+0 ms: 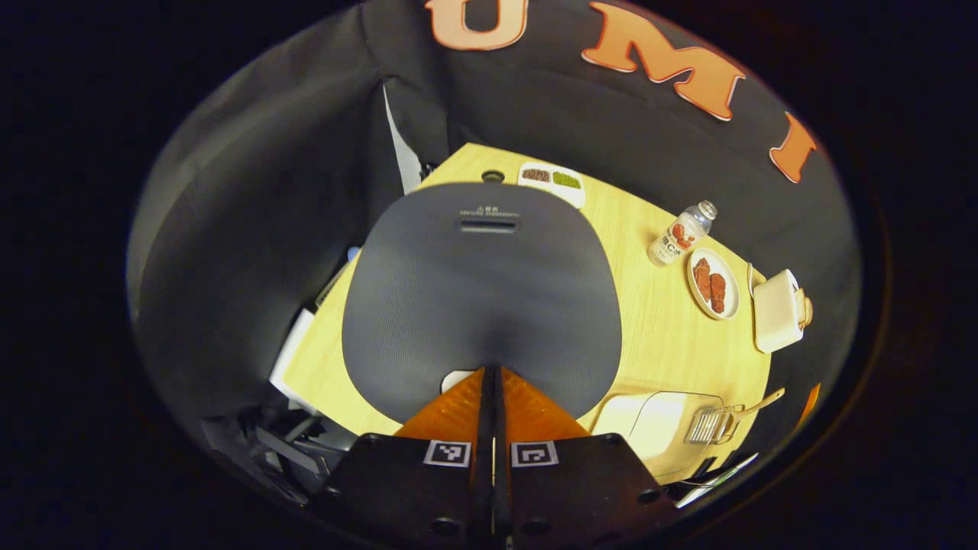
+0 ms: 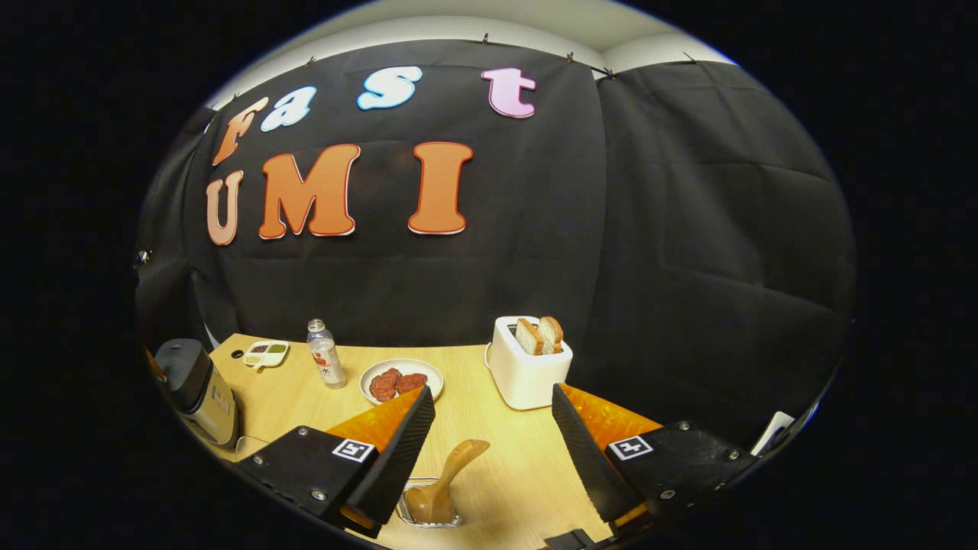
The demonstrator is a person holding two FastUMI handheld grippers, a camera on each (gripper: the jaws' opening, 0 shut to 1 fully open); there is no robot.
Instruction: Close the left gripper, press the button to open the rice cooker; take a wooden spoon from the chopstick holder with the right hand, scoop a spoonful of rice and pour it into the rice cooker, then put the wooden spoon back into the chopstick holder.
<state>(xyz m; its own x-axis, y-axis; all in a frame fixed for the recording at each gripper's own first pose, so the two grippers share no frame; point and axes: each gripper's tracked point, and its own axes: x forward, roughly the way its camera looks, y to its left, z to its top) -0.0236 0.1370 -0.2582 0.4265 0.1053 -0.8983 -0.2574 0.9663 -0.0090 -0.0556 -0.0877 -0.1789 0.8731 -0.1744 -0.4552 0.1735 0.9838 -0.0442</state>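
Note:
In the left gripper view the rice cooker's dark grey lid point(image 1: 481, 290) lies closed right below me. My left gripper point(image 1: 493, 372) is shut with nothing in it, its tips over the lid's near edge beside a small white part point(image 1: 457, 379). To the right stand a pale translucent box point(image 1: 657, 420) and the wire chopstick holder point(image 1: 709, 425) with the wooden spoon point(image 1: 760, 403) in it. In the right gripper view my right gripper point(image 2: 490, 393) hangs open above the wooden spoon point(image 2: 451, 473), which leans in the chopstick holder point(image 2: 428, 513). The rice cooker point(image 2: 195, 389) stands at the far left.
On the wooden table point(image 2: 489, 458) are a white toaster point(image 2: 527, 367) with two bread slices, a plate of meat point(image 2: 401, 380), a small bottle point(image 2: 325, 363) and a little divided dish point(image 2: 265, 353). Black cloth walls close the back and both sides.

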